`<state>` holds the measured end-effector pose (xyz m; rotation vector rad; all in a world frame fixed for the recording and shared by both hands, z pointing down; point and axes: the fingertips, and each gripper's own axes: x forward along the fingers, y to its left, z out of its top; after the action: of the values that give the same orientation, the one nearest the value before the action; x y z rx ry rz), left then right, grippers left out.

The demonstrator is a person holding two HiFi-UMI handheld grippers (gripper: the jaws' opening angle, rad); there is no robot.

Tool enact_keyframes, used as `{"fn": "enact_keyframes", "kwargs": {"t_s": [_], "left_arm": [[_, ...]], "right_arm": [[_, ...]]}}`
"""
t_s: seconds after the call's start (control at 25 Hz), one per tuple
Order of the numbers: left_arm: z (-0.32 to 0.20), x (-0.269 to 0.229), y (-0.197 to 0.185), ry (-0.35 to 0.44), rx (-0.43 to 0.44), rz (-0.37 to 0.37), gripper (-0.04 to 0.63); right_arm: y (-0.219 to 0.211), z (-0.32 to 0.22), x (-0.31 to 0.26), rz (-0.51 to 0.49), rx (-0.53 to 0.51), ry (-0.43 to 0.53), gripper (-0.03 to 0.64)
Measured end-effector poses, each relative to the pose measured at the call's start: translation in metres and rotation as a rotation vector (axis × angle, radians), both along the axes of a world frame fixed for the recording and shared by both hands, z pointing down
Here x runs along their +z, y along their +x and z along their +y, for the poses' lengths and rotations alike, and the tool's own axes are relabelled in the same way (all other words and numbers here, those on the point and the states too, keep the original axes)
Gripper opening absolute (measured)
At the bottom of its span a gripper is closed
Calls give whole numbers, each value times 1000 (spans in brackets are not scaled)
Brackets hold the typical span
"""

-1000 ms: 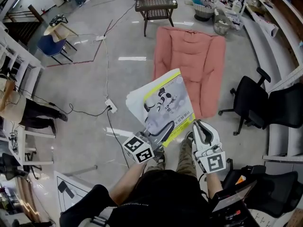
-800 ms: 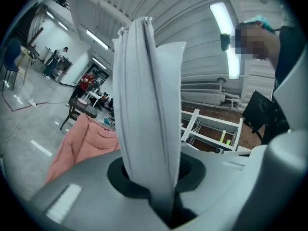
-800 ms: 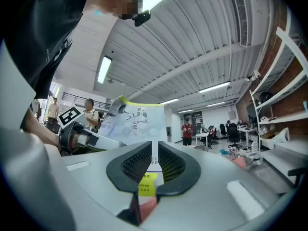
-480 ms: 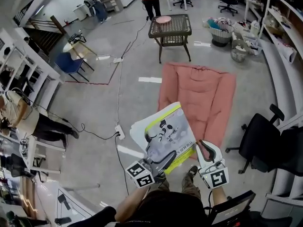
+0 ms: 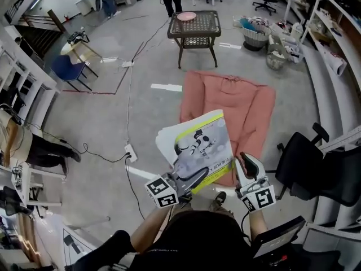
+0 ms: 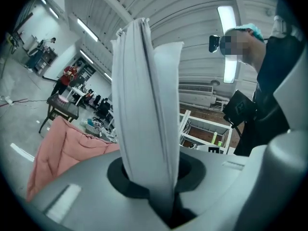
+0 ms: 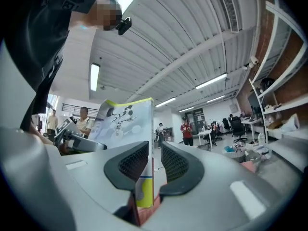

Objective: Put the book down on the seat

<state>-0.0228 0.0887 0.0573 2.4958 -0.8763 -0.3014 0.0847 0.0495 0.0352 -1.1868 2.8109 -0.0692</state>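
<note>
Book: the thin grey-and-yellow illustrated book (image 5: 202, 143) hangs above the near edge of the flat pink padded seat (image 5: 237, 97), not yet down.
My left claw (image 5: 198, 175): pinching the book's lower edge.
My right claw (image 5: 248, 161): its jaws have just been opening; the book's corner sits loose between them.
Left to do: lower it, then let go.
Container: a round basket (image 5: 255, 37) by the shelves, heaped with mixed things.

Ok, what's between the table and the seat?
Only bare floor lies between the table and the seat, in the head view; a white strip lies just left of that stretch.
</note>
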Motion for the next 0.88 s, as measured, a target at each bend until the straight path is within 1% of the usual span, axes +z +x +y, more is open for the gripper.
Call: {"fn": "enact_keyframes", "kwargs": {"t_s": [0.16,0.32,0.4,0.48,0.56,0.64,0.8,0.88], "left_arm": [[-9,-23,-28,53,65,-14,72],[-18,-29,-30,120,111,-43,72],[-19,-32,-32,144,140,-34,72],[-19,-34,-36,162,169,-7,72],[-21,-33,-40,168,201,29,71],[-23,-31,-43,162,238,52,72],[-17,-24,-44,149,322,39,72],[-14,-24,-43,159,362,28,72]], "right_arm": [[-33,-6,-14,27,-39,3,123],[-38,-15,-20,45,-58,14,126],[-42,-16,-24,51,-79,30,132],[-46,-17,-28,41,-116,37,144],[-48,-19,-30,27,-177,30,161],[-52,-18,-29,25,-254,7,158],[-67,-2,-21,54,-406,-49,160],[-75,4,-21,54,-466,-50,160]]}}
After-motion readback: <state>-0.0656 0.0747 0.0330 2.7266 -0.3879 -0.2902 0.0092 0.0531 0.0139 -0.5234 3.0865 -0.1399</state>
